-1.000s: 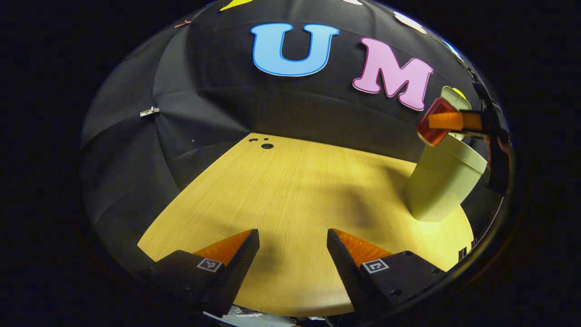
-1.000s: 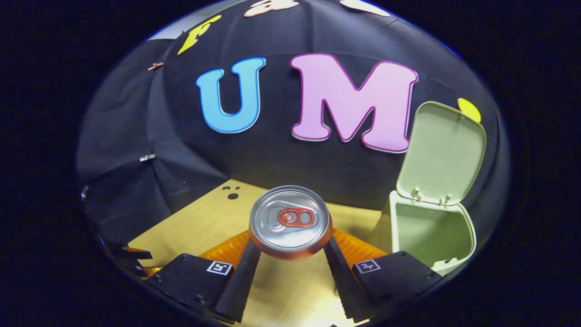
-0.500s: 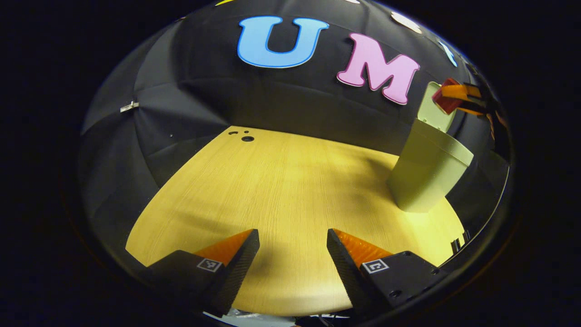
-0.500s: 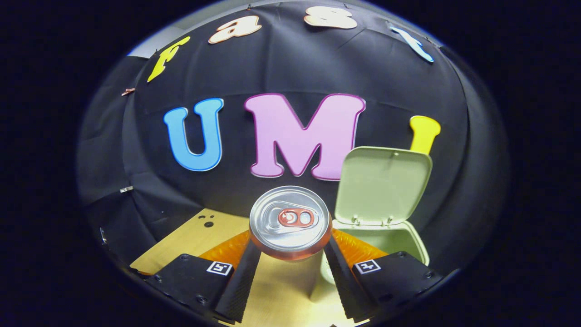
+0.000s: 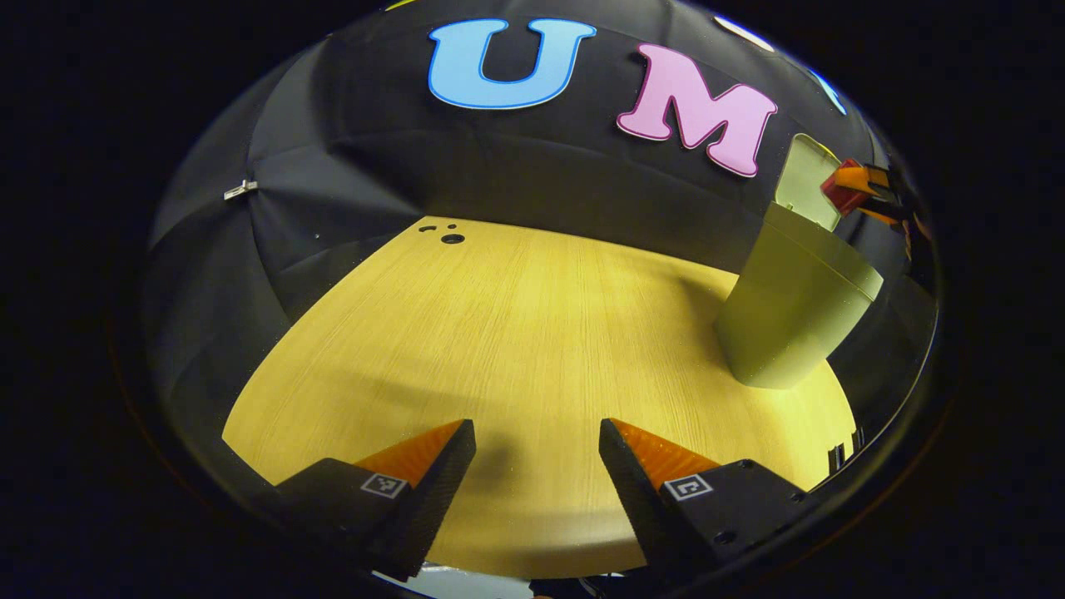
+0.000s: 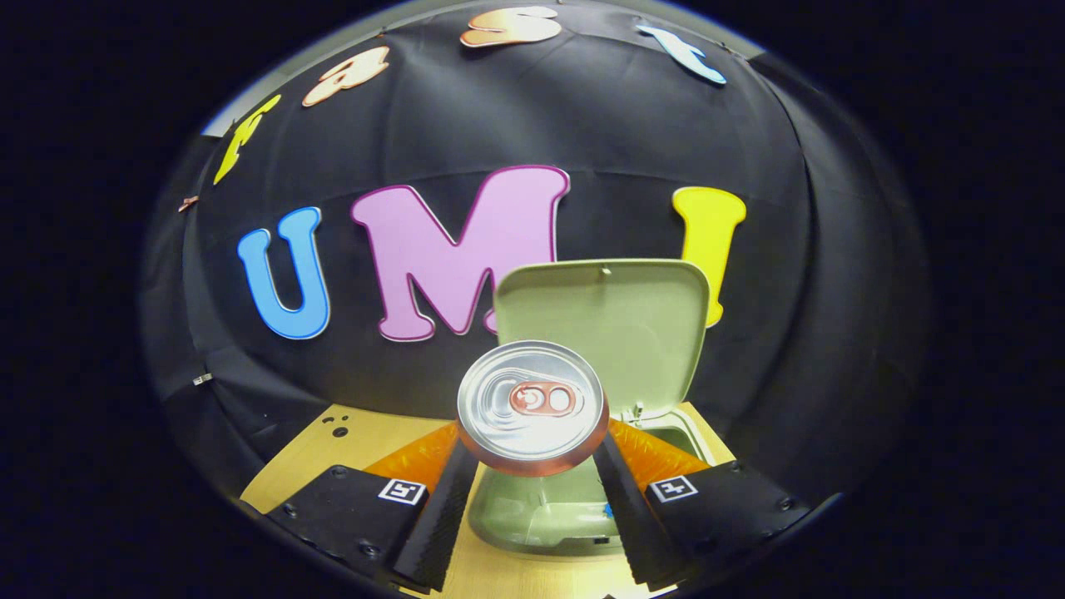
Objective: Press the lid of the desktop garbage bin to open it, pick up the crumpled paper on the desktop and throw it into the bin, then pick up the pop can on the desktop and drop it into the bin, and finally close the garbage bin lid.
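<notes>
The right gripper clamps its 2 fingers on the pop can, holding it top toward the camera, with the garbage bin mouth just below at 6 o'clock and its lid upright behind. Best to centre the can over the mouth, clear of the lid, before releasing. The left gripper hangs wide and empty over the desktop, the bin at its 2 o'clock.

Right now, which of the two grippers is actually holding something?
The right gripper: its two fingers clamp the pop can above the open bin. The left gripper hangs open over the bare table.
</notes>
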